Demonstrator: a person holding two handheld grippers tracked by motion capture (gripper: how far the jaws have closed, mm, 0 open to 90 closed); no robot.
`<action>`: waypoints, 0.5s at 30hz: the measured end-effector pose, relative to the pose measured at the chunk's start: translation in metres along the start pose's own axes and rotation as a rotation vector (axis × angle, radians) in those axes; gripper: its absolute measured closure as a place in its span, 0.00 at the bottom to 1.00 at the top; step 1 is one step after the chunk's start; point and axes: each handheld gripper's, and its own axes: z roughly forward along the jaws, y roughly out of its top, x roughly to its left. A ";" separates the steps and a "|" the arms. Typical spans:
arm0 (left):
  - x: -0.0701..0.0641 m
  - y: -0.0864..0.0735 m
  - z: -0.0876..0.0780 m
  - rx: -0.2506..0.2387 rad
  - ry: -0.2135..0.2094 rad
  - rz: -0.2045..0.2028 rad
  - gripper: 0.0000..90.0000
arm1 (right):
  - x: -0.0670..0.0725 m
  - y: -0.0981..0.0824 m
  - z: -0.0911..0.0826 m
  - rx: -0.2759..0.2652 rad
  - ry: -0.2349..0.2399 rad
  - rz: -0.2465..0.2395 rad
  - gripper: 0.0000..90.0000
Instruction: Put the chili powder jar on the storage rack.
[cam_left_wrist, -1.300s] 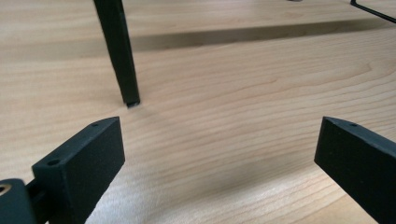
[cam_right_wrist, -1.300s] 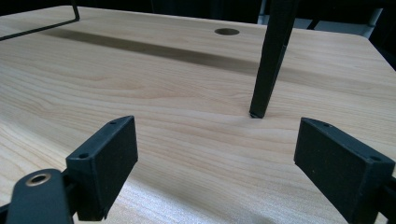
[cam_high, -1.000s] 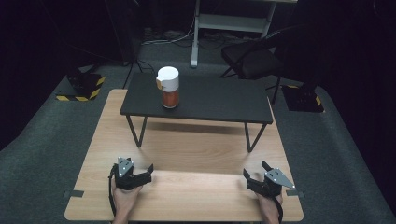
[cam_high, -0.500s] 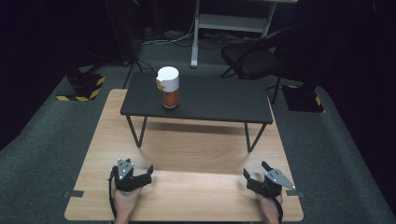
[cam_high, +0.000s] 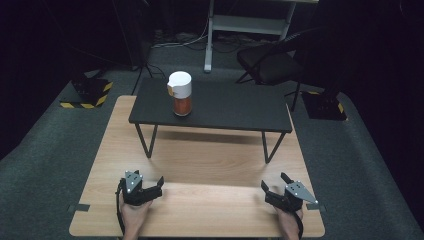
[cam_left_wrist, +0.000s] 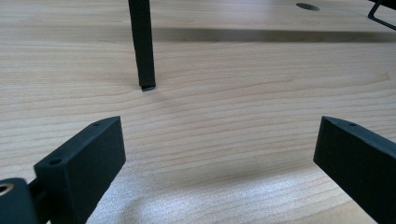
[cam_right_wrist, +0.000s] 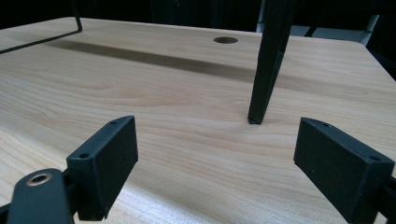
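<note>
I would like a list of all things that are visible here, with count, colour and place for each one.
jar: one, white lid, orange-brown contents, left part of the black stand top
black stand: one, black, on the far half of the wooden table
wooden table: one, light wood, centre
folding chair: one, dark, behind the table
hazard-striped bases: two, black and yellow, on the floor left and right
left gripper: one, black, near left edge, open, empty
right gripper: one, black, near right edge, open, empty
</note>
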 end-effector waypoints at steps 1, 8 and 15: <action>0.000 0.000 0.000 0.000 0.000 0.000 0.03 | 0.000 0.000 0.000 0.000 0.000 0.000 0.15; 0.001 0.000 0.000 -0.002 -0.003 -0.002 0.03 | 0.000 0.000 0.001 0.004 0.000 -0.006 0.15; 0.001 0.000 0.000 0.002 -0.013 0.006 0.03 | 0.001 0.001 0.001 0.005 -0.005 -0.004 0.15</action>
